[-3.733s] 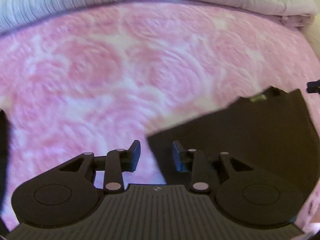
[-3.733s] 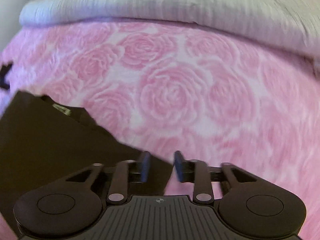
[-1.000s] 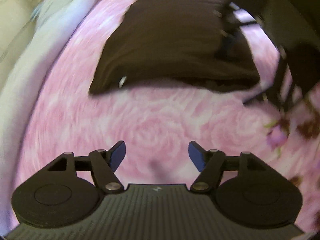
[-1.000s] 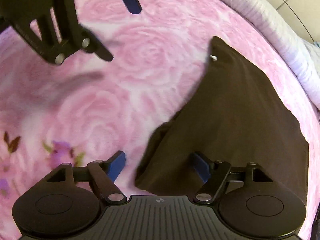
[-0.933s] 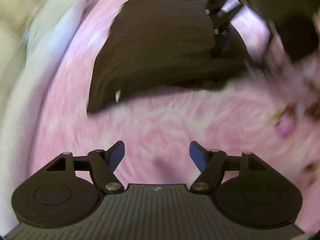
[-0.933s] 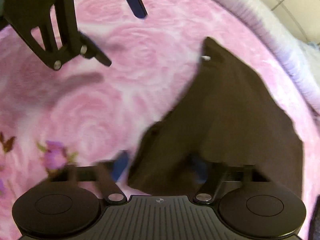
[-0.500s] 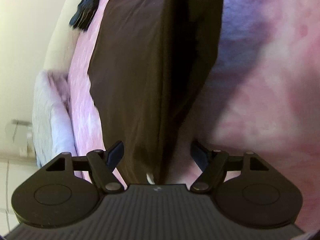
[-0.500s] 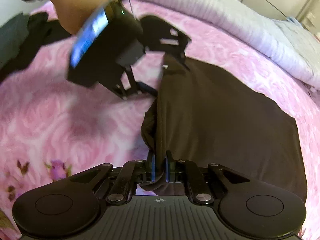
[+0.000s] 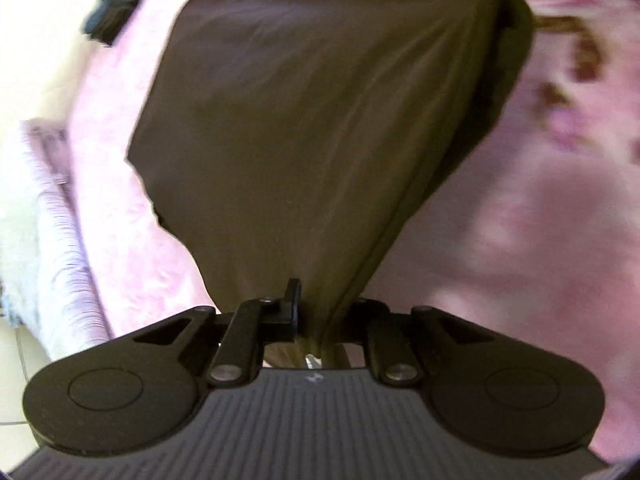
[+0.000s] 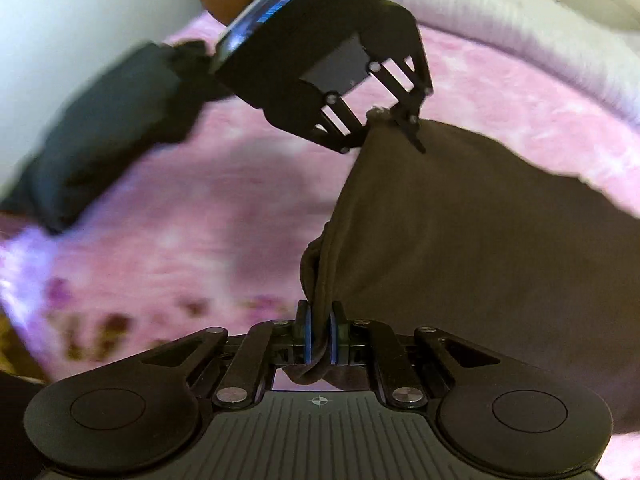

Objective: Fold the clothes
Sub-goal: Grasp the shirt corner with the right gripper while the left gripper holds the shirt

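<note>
Both claws are on the dark brown garment (image 10: 472, 240) rn, w/ the cloth stretched between them over the pink rose bedspread (image 10: 180, 220). Left gripper (image 9: 320, 312) has just been closing, and its jaws are now clamped on a bunched corner; the fabric fans out from them toward the far side of the bed. Right gripper (image 10: 319, 334) has just been closing too, and its blue pads pinch a rolled edge of the same garment, a bit poking out behind the jaws. The rest drapes down to the bedspread. Another dark folded piece (image 10: 104, 132) sits near the bed's edge, and a pale ribbed blanket (image 10: 520, 28) lies along the far edge.
</note>
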The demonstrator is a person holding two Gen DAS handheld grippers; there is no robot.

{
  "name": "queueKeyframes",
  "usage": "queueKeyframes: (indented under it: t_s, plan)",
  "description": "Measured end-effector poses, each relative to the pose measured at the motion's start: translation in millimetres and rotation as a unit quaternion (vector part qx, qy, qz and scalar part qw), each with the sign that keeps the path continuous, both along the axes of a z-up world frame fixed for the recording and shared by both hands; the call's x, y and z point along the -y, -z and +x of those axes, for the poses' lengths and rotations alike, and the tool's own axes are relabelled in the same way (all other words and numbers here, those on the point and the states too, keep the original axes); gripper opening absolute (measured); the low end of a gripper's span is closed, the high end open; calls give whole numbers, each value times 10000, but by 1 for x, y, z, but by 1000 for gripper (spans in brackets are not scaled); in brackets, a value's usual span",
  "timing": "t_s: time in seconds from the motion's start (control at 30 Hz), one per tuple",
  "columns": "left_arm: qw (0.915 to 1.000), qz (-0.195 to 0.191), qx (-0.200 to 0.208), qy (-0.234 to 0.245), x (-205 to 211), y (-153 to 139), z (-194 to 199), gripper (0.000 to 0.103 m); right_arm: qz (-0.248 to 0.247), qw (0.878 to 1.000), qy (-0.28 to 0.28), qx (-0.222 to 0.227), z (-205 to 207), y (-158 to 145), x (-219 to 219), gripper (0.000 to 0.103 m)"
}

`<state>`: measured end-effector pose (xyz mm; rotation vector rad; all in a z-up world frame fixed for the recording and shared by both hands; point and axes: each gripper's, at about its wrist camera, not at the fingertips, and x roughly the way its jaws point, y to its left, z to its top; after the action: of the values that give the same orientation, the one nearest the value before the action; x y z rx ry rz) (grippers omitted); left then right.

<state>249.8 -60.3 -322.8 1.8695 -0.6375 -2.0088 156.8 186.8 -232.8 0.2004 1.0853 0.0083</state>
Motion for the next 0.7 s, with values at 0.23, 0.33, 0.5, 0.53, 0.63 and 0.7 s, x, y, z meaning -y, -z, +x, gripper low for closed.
queueKeyframes:
  t_s: [0.23,0.33,0.5,0.53,0.63,0.7]
  plan:
    - [9982,-388,440,-103,82,-72,-27,14,1218,9763,1515,955,-57,-50,94,7]
    - [9976,-533,444,-91,139,-92,-55,15,1344,9595,2121,1276,-92,-61,148,7]
    - [9986,-448,276,-80,225,-75,-120,15,1583,9317,2932,1445,-151,-43,238,7]
    - [9989,-387,224,-114,244,-67,-134,15,1638,9259,3086,1436,-162,-34,255,7]
    - [9994,-118,132,-287,290,-27,-160,15,1885,9044,3561,1407,-188,3,308,7]
    - [9988,122,91,-472,305,0,-171,13,2107,8908,3829,1246,-203,35,339,7]
